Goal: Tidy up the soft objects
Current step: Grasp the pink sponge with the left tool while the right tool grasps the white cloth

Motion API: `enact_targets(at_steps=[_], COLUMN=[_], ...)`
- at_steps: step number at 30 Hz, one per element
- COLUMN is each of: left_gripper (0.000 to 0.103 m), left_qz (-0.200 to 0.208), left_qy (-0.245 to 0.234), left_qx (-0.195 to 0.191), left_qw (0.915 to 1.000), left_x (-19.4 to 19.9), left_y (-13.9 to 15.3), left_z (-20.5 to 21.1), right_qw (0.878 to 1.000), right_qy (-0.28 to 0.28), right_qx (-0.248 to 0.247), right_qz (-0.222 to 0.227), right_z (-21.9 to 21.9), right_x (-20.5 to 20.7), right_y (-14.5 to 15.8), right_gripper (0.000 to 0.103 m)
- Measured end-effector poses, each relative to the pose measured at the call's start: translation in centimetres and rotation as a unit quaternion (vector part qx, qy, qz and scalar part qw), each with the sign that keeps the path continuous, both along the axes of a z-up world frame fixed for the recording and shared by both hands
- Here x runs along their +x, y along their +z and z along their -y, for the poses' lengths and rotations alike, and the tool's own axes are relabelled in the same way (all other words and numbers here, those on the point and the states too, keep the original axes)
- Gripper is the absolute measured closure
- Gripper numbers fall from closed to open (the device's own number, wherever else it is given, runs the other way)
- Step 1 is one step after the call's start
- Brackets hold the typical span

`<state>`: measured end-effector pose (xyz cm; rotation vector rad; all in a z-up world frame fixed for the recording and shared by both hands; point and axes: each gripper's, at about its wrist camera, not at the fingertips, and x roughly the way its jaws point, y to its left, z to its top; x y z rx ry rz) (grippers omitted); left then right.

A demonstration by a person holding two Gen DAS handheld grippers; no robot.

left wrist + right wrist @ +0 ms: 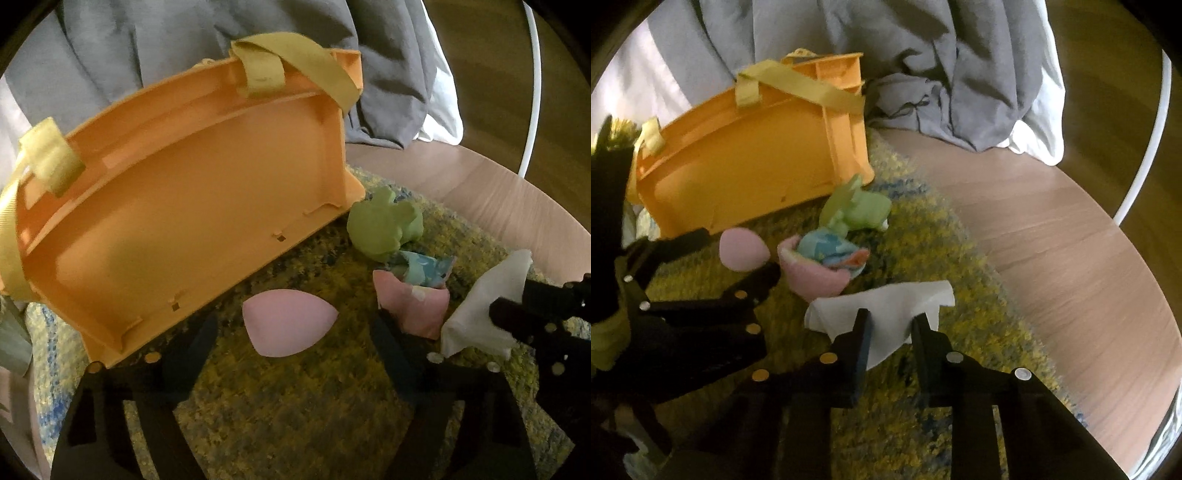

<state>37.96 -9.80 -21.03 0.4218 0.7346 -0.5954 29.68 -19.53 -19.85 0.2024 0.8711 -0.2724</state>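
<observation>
**Soft things on the rug, tissue in the right tool**

Tissue (pixel 886 310), white and crumpled, sits between the two fingers of the right tool (pixel 891 325), which are closed in on it from both sides; a loose corner droops down between them. In the left wrist view the same tissue (pixel 480 314) shows at the right edge with the dark tool across it.

Just beyond it on the rug lies a pink cloth (pixel 816 277) bunched like a cup, with a blue patterned cloth (pixel 827 247) tucked into it. A green plush toy (pixel 857 210) rests behind these, close to the near corner of the orange basket.

A pink egg-shaped sponge (pixel 286 325) lies alone on the rug, squarely between the fingers of the left tool (pixel 295 332), which stand wide apart and touch nothing (the sponge sits ahead of the fingertips, not gripped).

The orange basket (pixel 177 206) is tipped on its side with its open mouth toward the cameras, its inside bare. Yellow straps (pixel 295 59) loop over its upper rim.

All of this rests on a shaggy yellow and blue rug (pixel 314 406). Past the rug is a wooden floor (pixel 1071 258), and behind the basket hangs rumpled grey bedding (pixel 923 66) with white fabric under it.
</observation>
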Motion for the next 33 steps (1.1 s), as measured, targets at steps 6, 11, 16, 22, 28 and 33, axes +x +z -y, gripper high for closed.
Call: enact_targets(at_steps=[6,11,16,22,28,33], left_gripper=[0.033,0.051,0.054,0.054,0.054,0.054], left_qz=[-0.033,-0.035,-0.025,-0.018,-0.012,0.001], left_qy=[0.002,0.009,0.007,0.026,0.046,0.069], left_qx=[0.008,0.003,-0.002,-0.021,-0.043,-0.059], left_qw=[0.9994,0.9993,0.9997,0.9993,0.9979,0.9959], left_x=[1.1,1.3,0.7,-0.5,-2.1,-3.9], left_y=[-0.8,-0.7,-0.3,1.3,3.2,5.2], left_z=[0.5,0.5,0.0,-1.5,-2.8,-3.9], right_qw=[1.000,1.000,1.000,0.999,0.998,0.996], right_qy=[-0.006,-0.001,0.011,0.016,0.025,0.033], right_qx=[0.009,0.011,0.010,0.011,0.012,0.011], right_qz=[-0.002,0.008,0.022,0.040,0.059,0.082], right_z=[0.3,0.1,-0.4,-0.7,-0.8,-0.8], right_x=[0.6,1.2,1.2,0.4,-0.7,-1.9], right_y=[-0.3,-0.3,0.1,1.1,2.5,4.0], right_gripper=[0.080,0.093,0.098,0.098,0.098,0.098])
